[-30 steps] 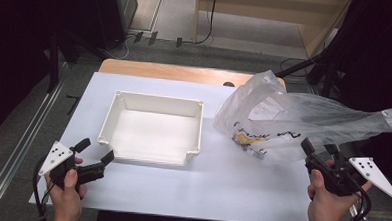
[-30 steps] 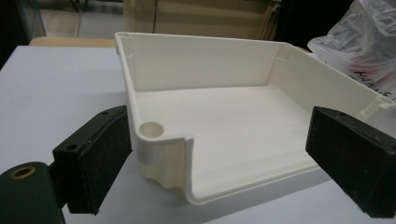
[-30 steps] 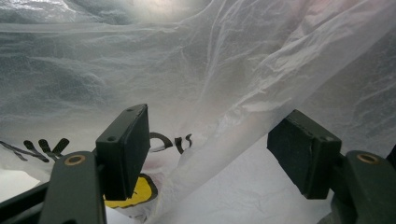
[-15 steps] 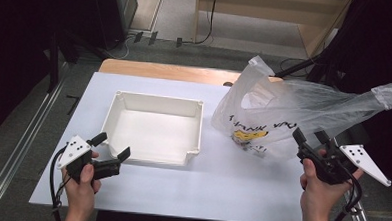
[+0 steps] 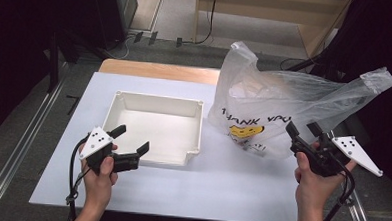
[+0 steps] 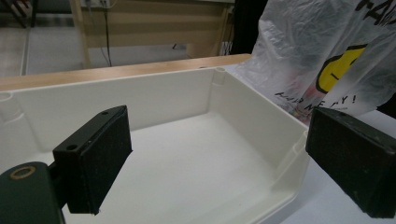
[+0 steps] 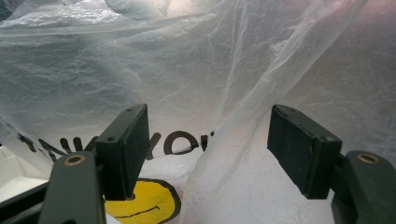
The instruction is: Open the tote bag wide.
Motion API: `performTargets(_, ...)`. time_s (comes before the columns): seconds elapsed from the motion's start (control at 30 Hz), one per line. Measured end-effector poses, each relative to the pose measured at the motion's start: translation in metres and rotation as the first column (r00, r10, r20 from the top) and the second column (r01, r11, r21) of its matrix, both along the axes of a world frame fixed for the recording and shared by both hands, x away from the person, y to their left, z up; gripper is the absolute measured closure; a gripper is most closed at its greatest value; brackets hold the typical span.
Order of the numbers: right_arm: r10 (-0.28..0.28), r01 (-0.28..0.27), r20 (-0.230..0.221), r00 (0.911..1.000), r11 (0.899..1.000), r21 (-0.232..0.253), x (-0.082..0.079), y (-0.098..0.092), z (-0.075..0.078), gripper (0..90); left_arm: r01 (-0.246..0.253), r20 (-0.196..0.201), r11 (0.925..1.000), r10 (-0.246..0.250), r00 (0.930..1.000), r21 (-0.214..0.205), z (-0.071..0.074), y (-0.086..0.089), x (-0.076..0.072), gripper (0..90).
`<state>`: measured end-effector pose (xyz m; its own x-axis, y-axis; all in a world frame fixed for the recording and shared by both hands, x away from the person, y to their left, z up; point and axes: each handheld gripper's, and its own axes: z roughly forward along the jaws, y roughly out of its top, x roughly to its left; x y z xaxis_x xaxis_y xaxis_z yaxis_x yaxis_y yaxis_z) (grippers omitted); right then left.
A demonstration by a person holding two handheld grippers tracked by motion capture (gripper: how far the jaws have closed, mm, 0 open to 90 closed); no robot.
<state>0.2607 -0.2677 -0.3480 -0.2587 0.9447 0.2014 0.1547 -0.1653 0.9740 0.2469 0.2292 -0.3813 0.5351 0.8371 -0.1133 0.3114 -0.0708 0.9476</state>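
Landmark: white tray (image 5: 194, 108), an open rectangular bin sitting on the white worktop (image 5: 240, 192).
Plastic bag (image 5: 284, 104): thin and translucent, printed with black lettering and a yellow smiley; it stands puffed up on the worktop just beside the tray's right wall, its top rising above the tray rim and one handle stretched out away from the tray.
Bag seen from the left gripper view: the plastic bag (image 6: 327, 51) rises past the tray's (image 6: 261, 116) far right corner.
Left gripper (image 5: 130, 139): held in the person's left hand at the tray's near left corner, partly over the rim and pointing across the tray toward the bag.
Left fingers (image 6: 95, 161): released, spread wide with nothing between them.
Right gripper (image 5: 302, 130): held in the right hand on the far side of the bag from the tray, its tips right at the bag's lower side.
Right fingers (image 7: 126, 144): released and wide apart; a fold of the bag (image 7: 224, 70) hangs in the gap, and the pads do not press on it.
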Motion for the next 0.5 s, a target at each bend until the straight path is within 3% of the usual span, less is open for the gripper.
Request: performTargets(0.5, 0.039, -0.039, -0.010, 0.9992, 0.999, -0.008, 0.005, 0.010, -0.002, 31.3, 0.097, 0.030, 0.9952, -0.097, 0.9948, 0.018, 0.017, -0.056, 0.020, 6.8)
